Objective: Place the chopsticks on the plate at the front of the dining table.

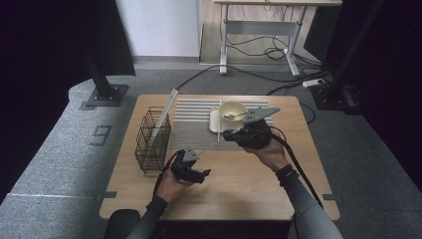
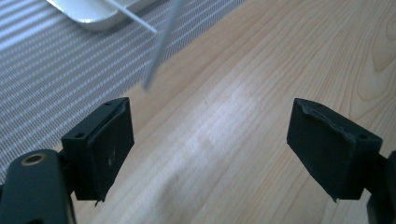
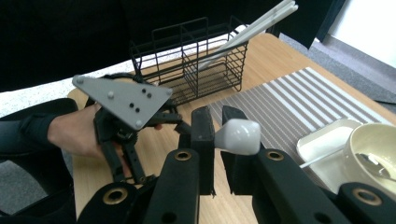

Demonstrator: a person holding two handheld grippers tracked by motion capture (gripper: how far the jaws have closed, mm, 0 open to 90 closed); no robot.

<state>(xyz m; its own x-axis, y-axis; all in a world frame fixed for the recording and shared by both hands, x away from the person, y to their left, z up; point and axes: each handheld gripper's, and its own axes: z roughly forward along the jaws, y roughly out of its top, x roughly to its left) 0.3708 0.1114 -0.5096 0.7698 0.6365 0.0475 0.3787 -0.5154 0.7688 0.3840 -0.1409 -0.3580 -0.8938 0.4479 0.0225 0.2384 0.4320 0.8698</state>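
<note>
Item: right hand-held gripper, frame centre, jaws clamped on a white utensil, probably a spoon. Left hand-held gripper gapes empty over the desk. I'd keep the utensil level toward the upper-left wire basket. Legible: "9" on the floor.
</note>
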